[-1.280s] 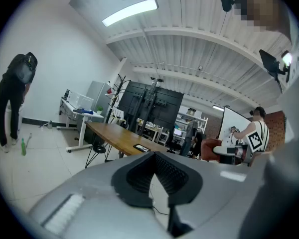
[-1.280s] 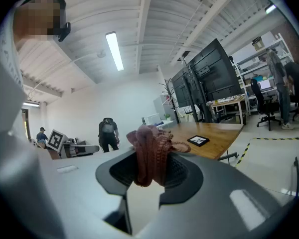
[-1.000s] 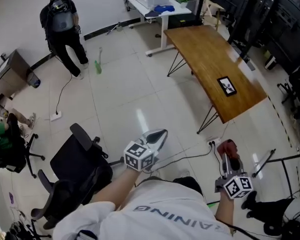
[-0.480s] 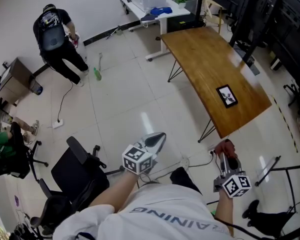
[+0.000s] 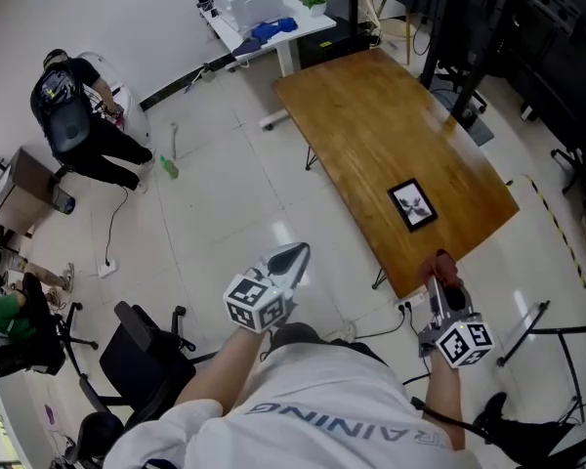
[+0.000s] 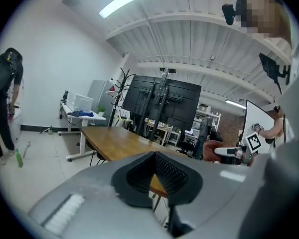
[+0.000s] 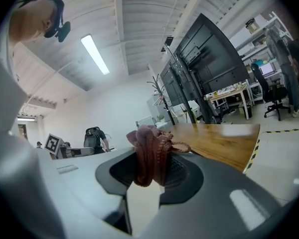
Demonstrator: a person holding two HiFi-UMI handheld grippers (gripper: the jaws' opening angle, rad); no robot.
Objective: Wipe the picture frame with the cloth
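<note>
A small black picture frame (image 5: 411, 204) lies flat near the front end of the long wooden table (image 5: 371, 115). My right gripper (image 5: 440, 266) hangs just off the table's near corner, shut on a bunched dark red cloth (image 5: 439, 261). In the right gripper view the cloth (image 7: 152, 156) sticks up between the jaws, with the table (image 7: 219, 143) beyond. My left gripper (image 5: 293, 257) is held over the floor to the left of the table, shut with nothing in it. In the left gripper view its pads (image 6: 177, 176) meet and the table (image 6: 114, 141) lies ahead.
A person in black (image 5: 73, 125) bends over at the far left. Behind the table stand a white desk (image 5: 259, 18) and dark screen racks (image 5: 527, 27). An office chair (image 5: 142, 360) is at my lower left. Cables (image 5: 112, 233) and a green bottle (image 5: 168, 167) lie on the floor.
The table and picture frame have come nearer and shifted left in the head view. The right gripper with the cloth now sits at the table's near corner. Both grippers stay shut.
</note>
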